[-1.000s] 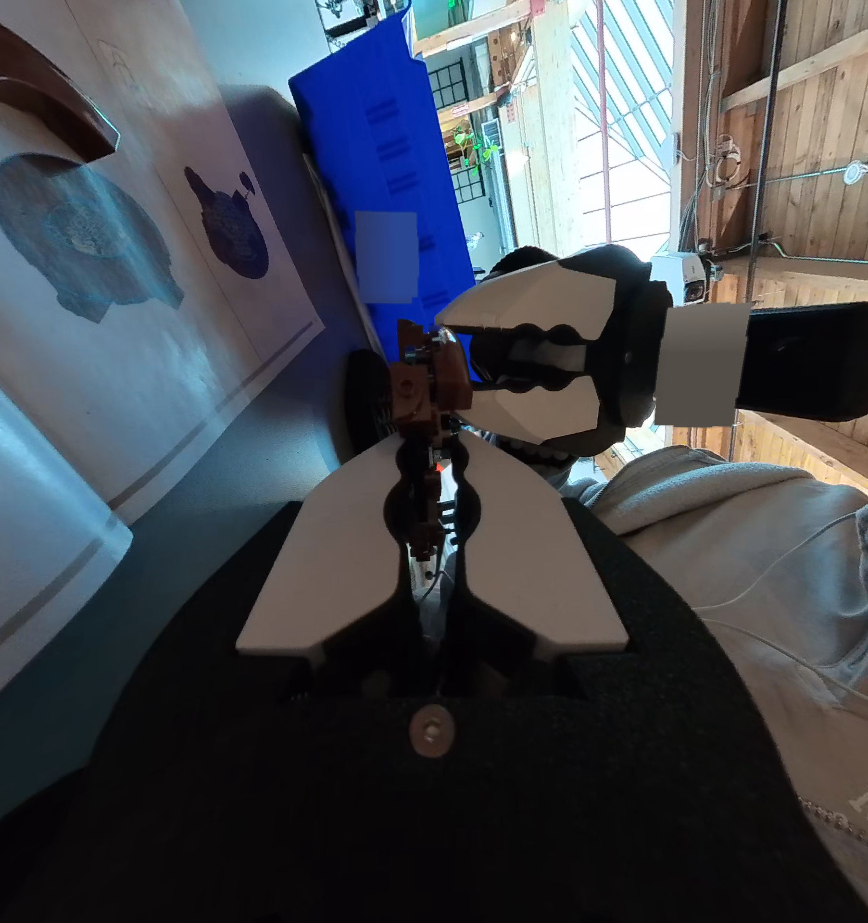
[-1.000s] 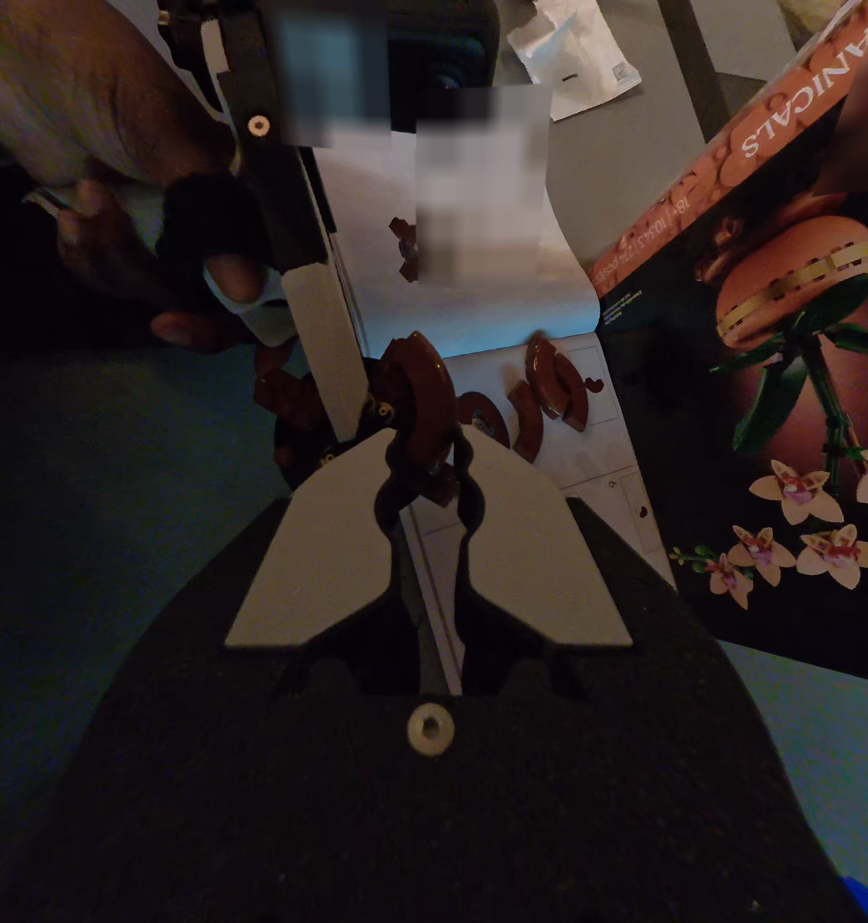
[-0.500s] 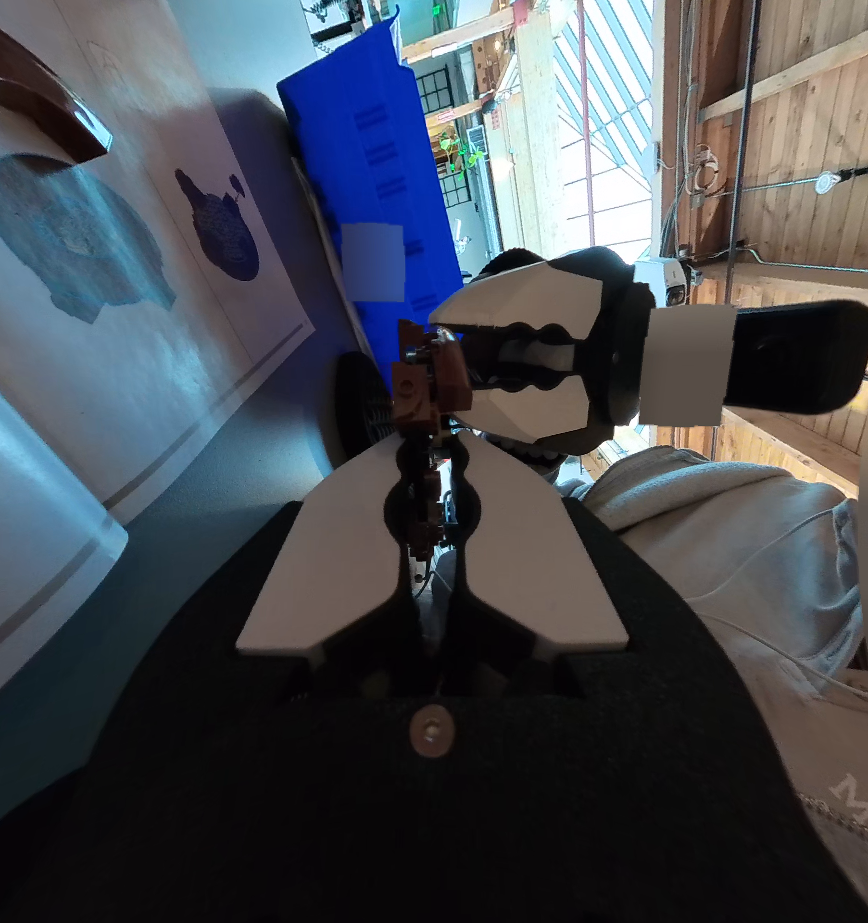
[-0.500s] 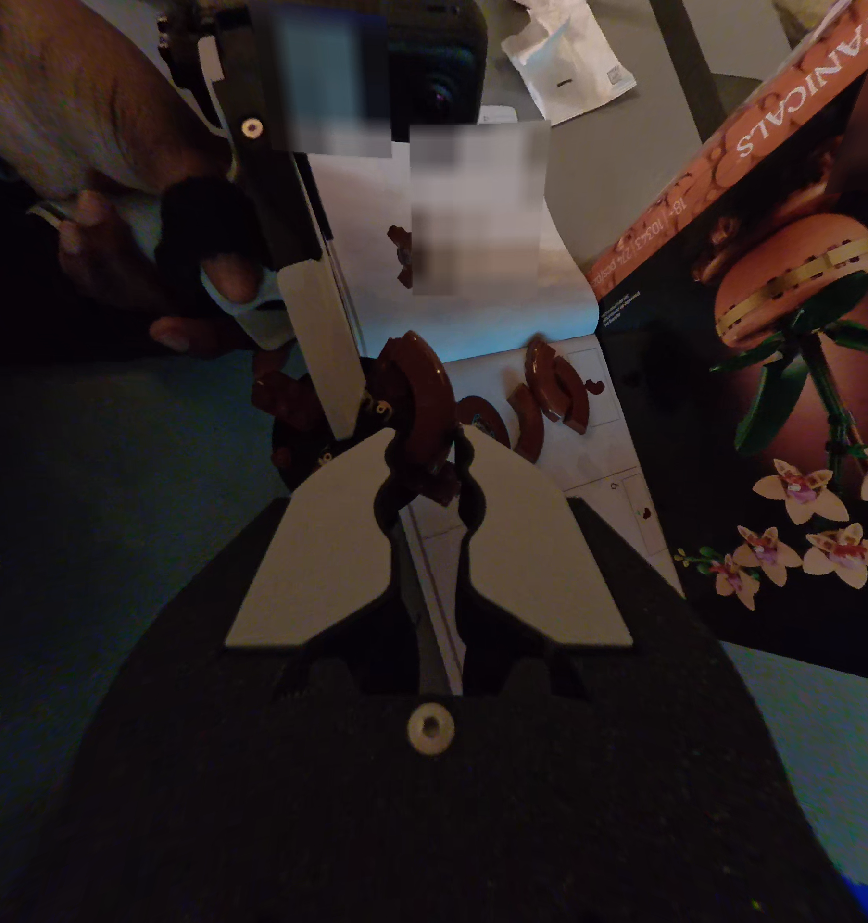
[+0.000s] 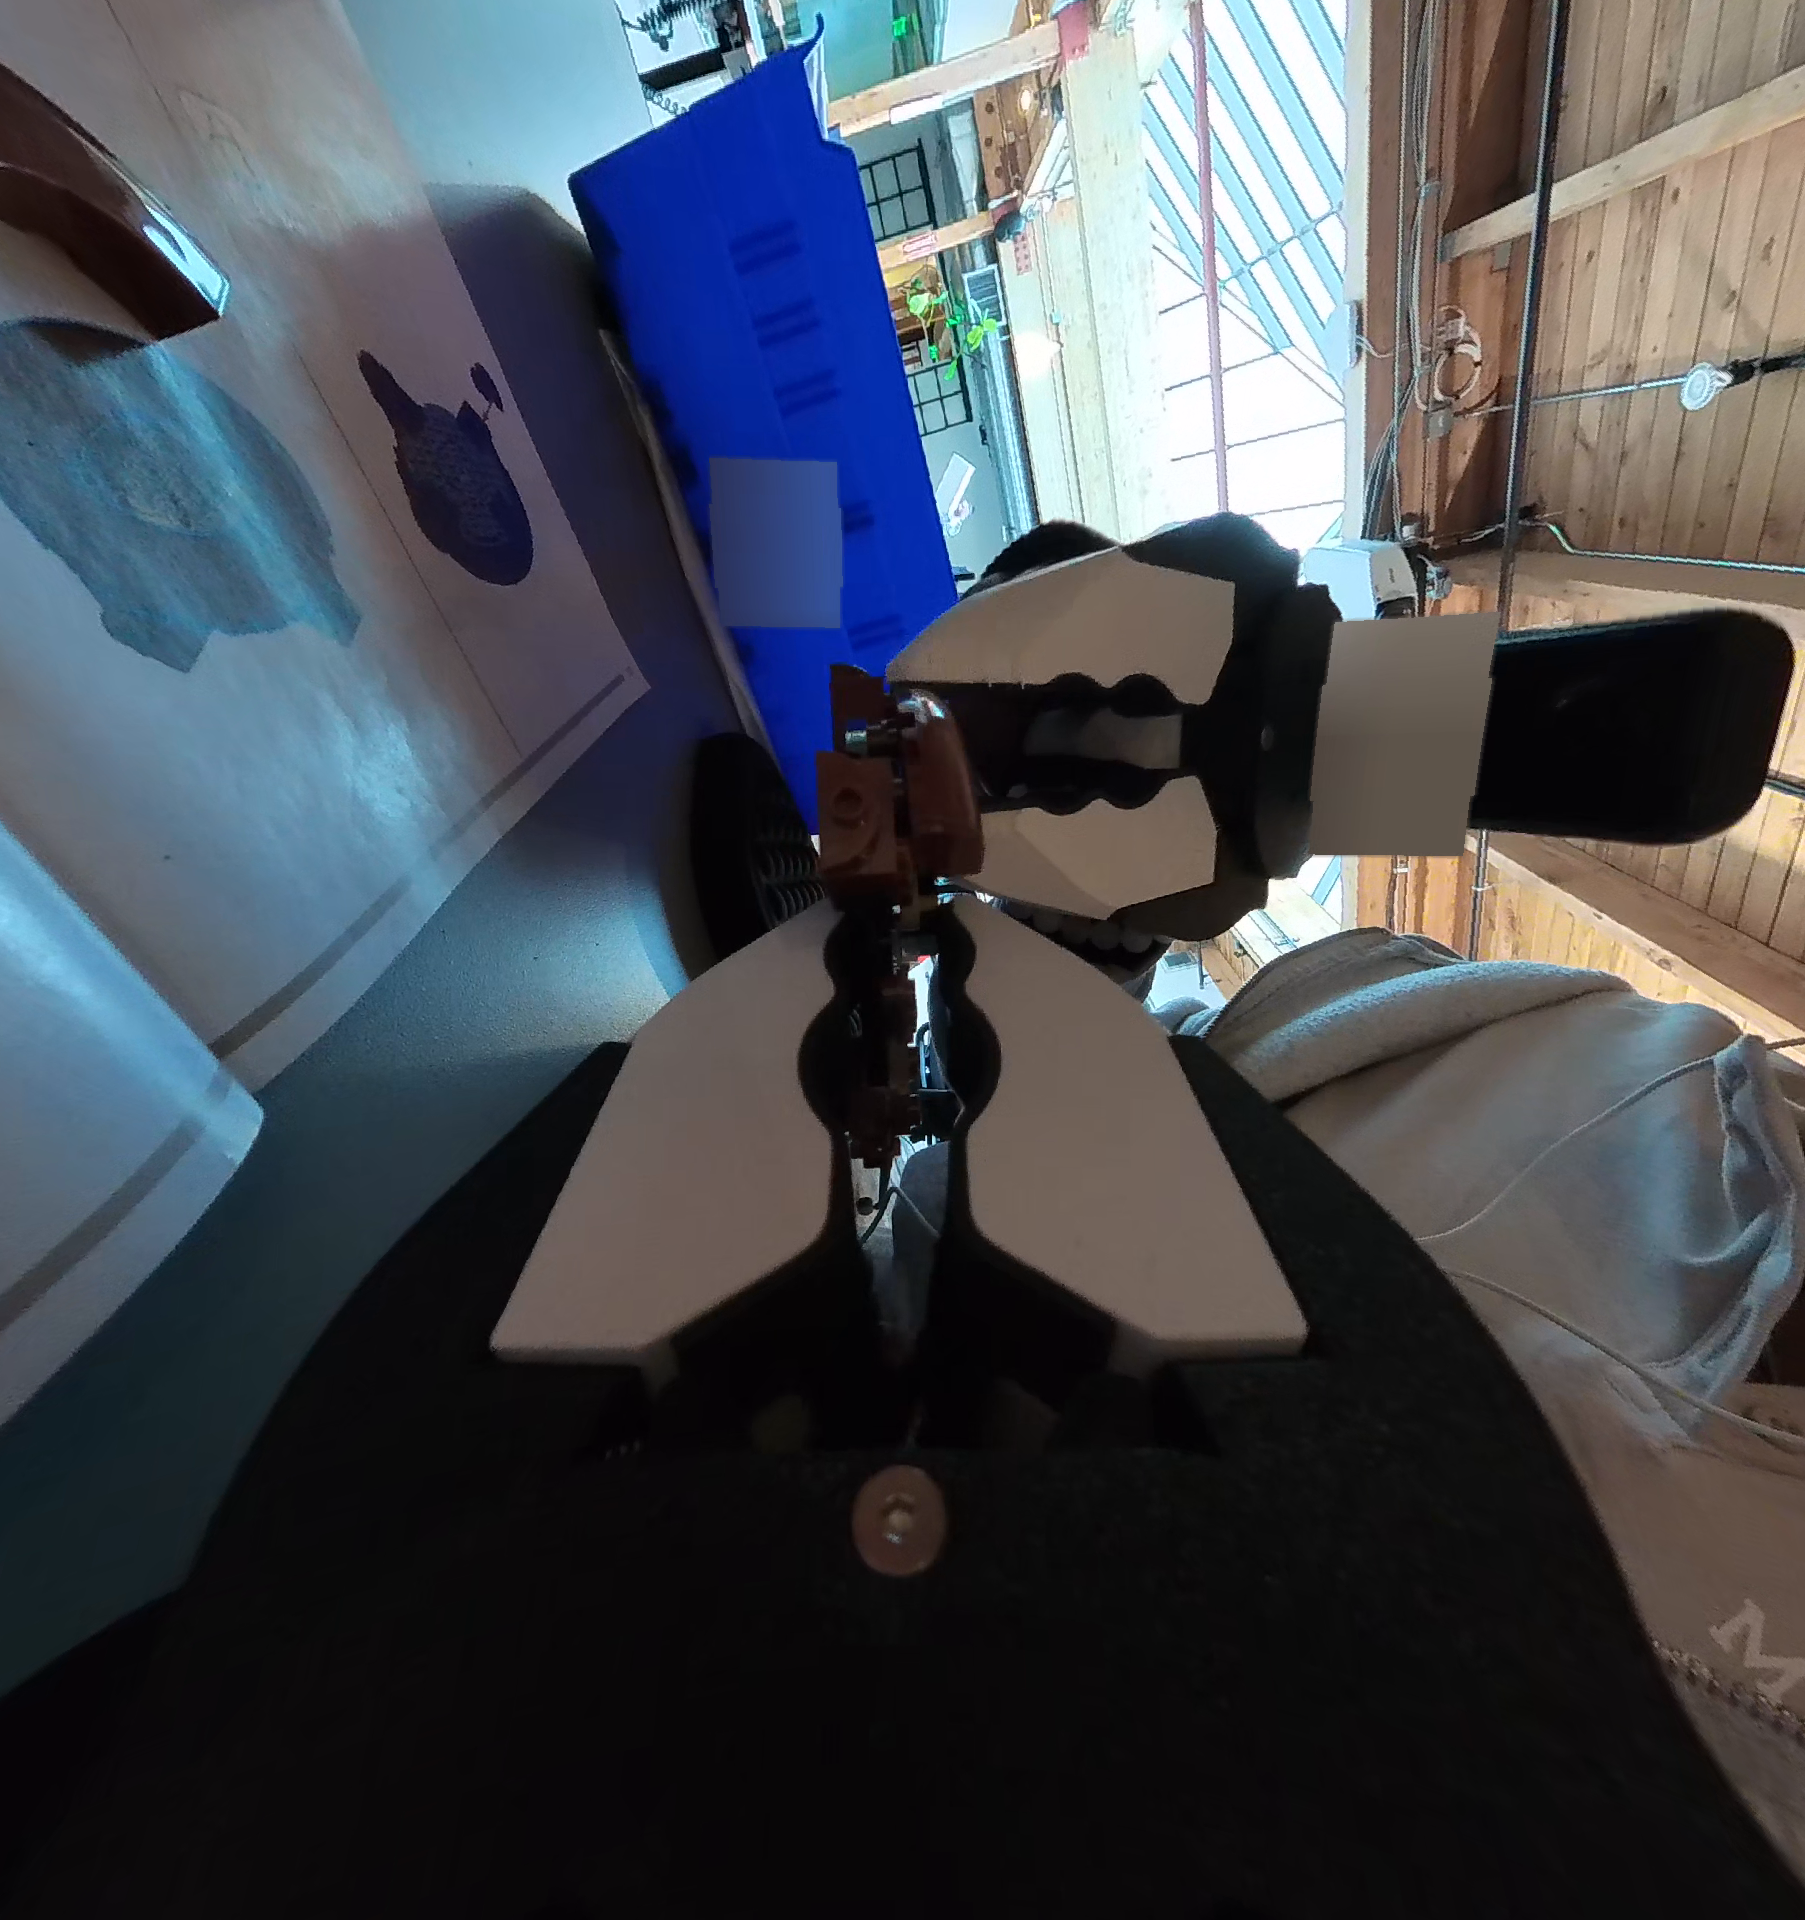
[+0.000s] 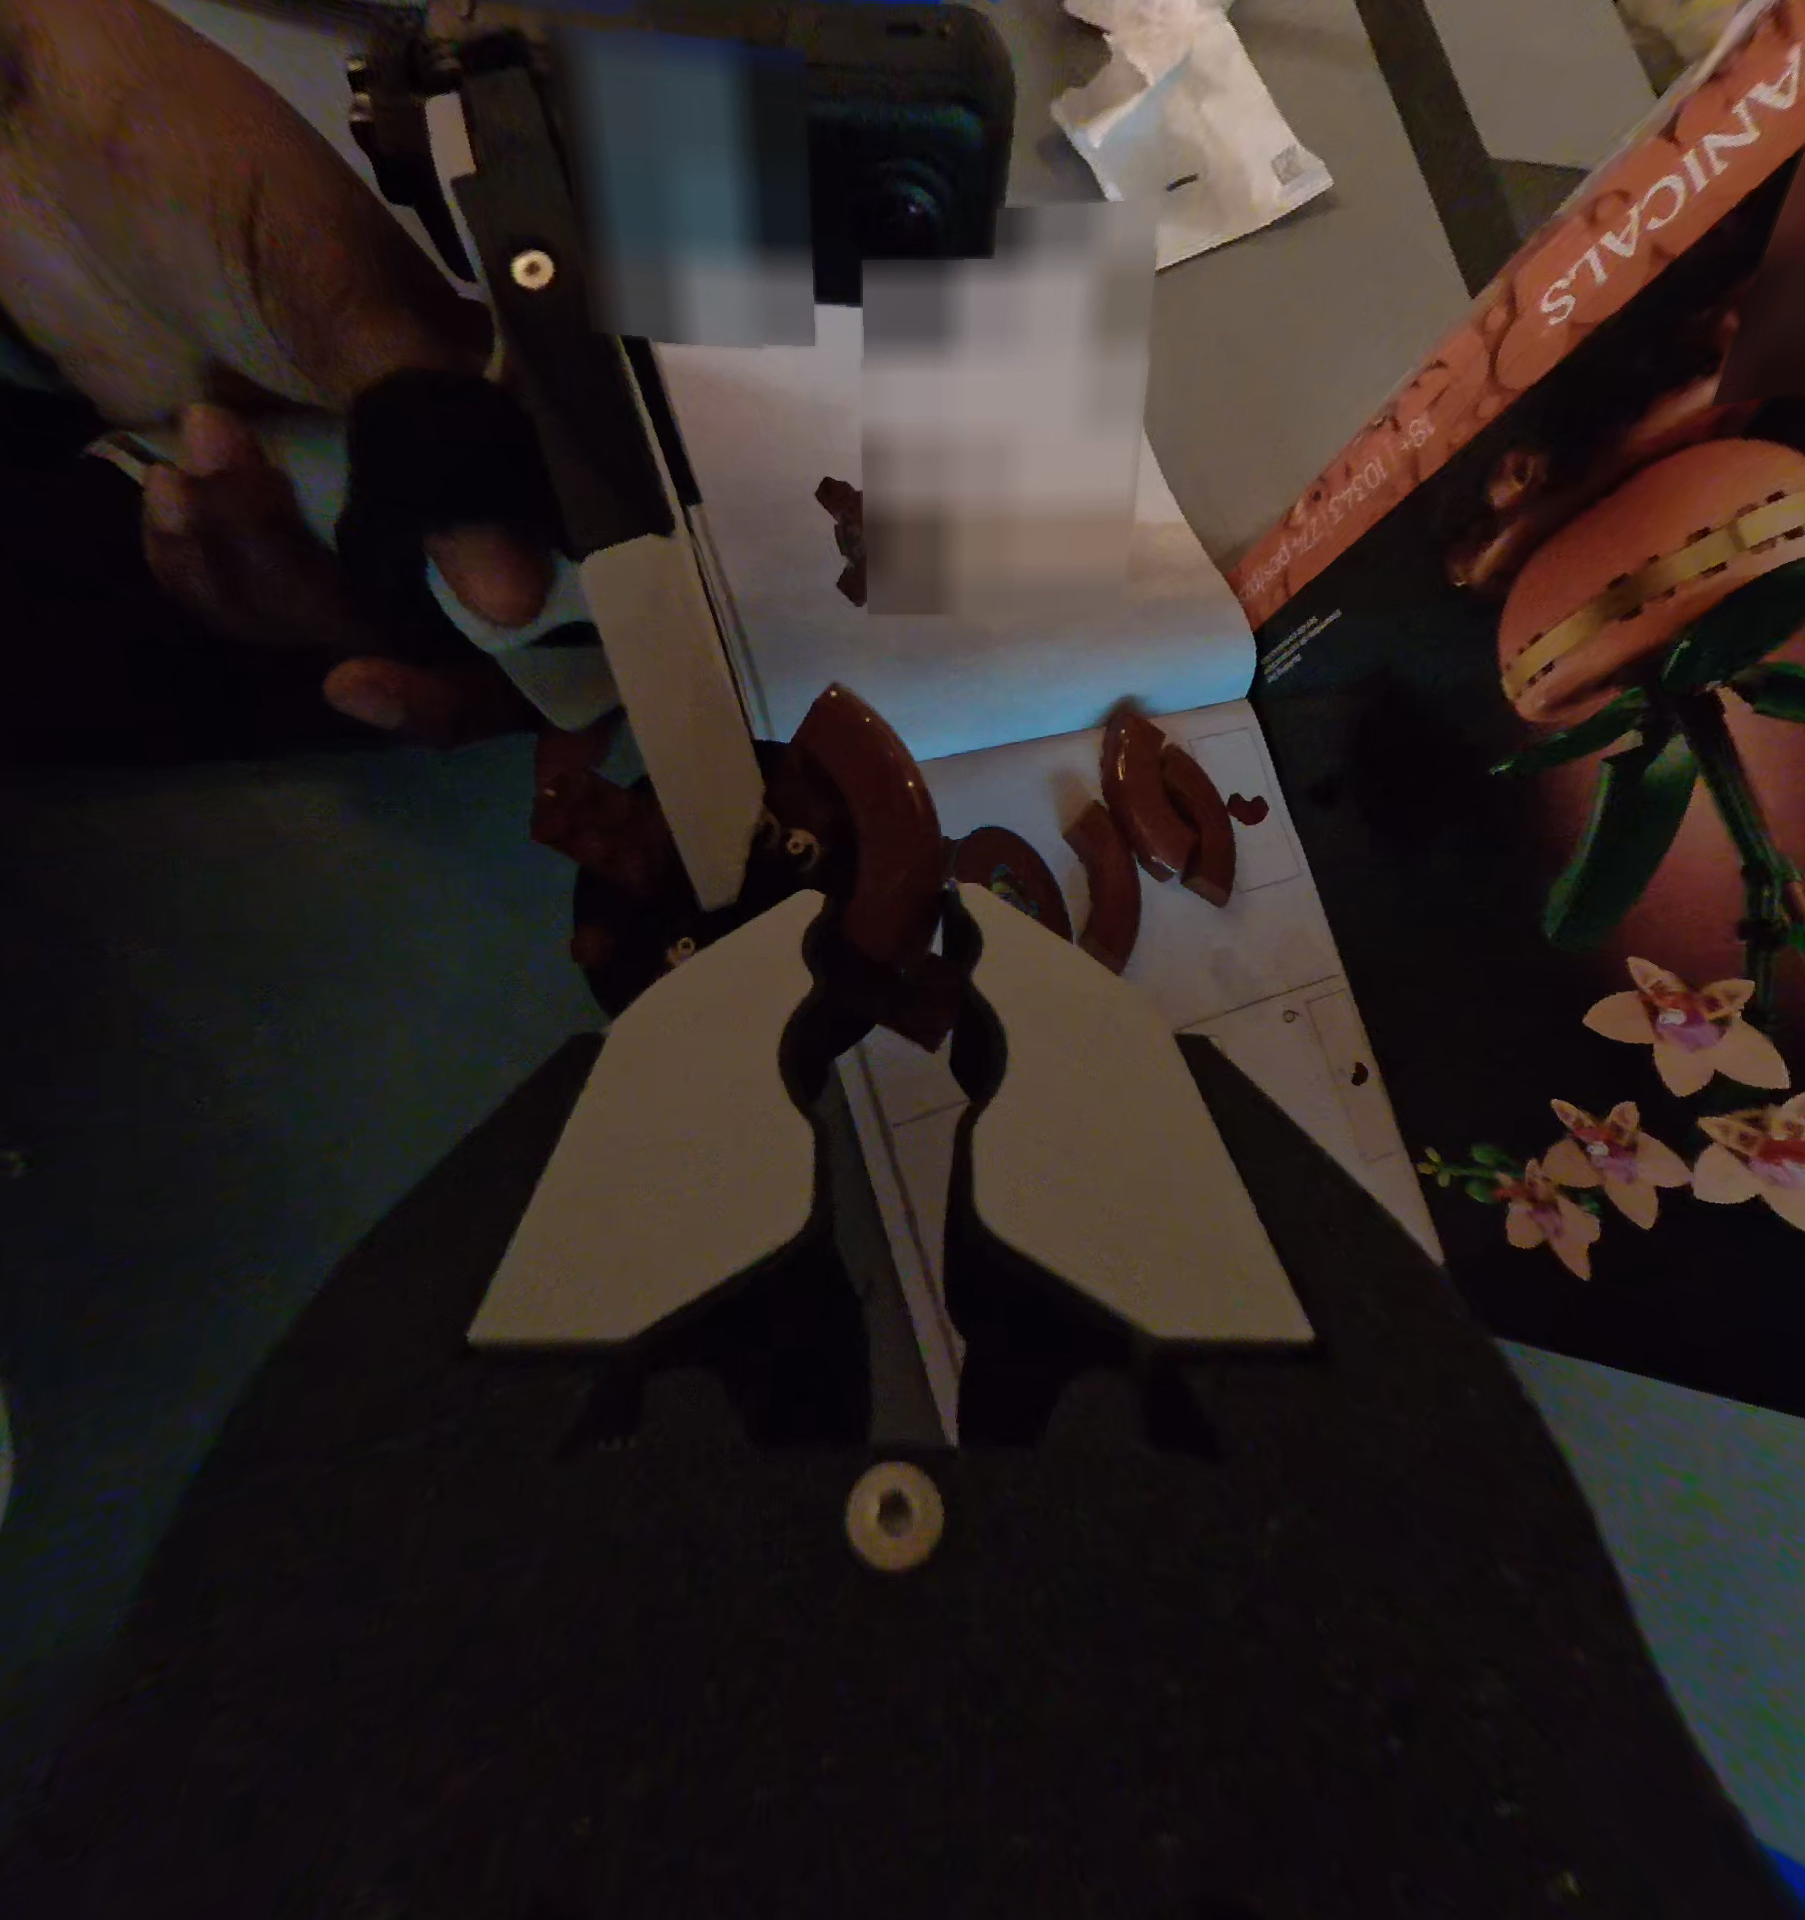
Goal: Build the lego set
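Observation:
My left gripper [image 5: 893,920] is shut on a small brown and black brick assembly [image 5: 862,821] that sticks out past its fingertips. My right gripper [image 5: 955,758] comes in from the right, its tips at the assembly. In the right wrist view my right gripper [image 6: 882,925] is shut on a brown curved brick [image 6: 872,821] and holds it against the dark round assembly [image 6: 649,894]. A white finger [image 6: 669,707] of the left gripper shows there, clamped on that assembly, with a person's hand [image 6: 202,312] on the left gripper's handle.
An open instruction booklet [image 6: 981,665] lies on the table with several loose brown curved bricks [image 6: 1158,821] on it. A set box printed with flowers [image 6: 1604,831] lies at the right. A white bag [image 6: 1189,145] lies beyond. A blue bin [image 5: 763,343] and a black ribbed disc [image 5: 742,842] stand behind. Only a small space, under 4 cm, lies between the two pairs of fingers.
Both grippers keep their grasps with the curved brick against the assembly. The pair has shifted only slightly in view.

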Action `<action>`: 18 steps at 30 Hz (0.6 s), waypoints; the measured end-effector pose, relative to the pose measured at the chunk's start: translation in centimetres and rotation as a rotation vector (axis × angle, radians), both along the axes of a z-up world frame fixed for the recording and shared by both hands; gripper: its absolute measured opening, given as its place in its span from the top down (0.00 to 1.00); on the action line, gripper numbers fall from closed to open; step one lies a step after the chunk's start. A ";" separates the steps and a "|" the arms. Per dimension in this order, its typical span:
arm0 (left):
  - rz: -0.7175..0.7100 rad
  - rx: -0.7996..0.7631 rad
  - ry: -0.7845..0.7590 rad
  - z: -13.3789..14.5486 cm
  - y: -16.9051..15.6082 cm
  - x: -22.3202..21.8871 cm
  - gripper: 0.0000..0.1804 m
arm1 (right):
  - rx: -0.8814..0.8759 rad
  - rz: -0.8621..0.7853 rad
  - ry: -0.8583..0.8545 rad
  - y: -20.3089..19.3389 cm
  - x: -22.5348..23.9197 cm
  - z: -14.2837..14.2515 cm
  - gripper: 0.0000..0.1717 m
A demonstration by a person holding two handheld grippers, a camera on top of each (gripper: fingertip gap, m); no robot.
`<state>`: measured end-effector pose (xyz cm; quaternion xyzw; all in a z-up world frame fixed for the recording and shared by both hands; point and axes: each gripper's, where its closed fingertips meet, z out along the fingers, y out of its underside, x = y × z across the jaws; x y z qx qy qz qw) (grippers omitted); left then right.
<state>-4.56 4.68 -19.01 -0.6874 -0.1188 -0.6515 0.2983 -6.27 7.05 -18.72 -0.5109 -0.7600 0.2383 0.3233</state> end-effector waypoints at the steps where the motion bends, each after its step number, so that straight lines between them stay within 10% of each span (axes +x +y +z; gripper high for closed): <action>1: 0.000 0.001 -0.001 0.0 0.0 0.0 0.93 | 0.009 0.006 0.001 0.0 0.0 0.0 0.90; 18: -0.006 0.014 -0.029 0.4 -0.1 -0.1 0.93 | 0.097 0.145 -0.035 -0.1 -0.1 0.7 0.90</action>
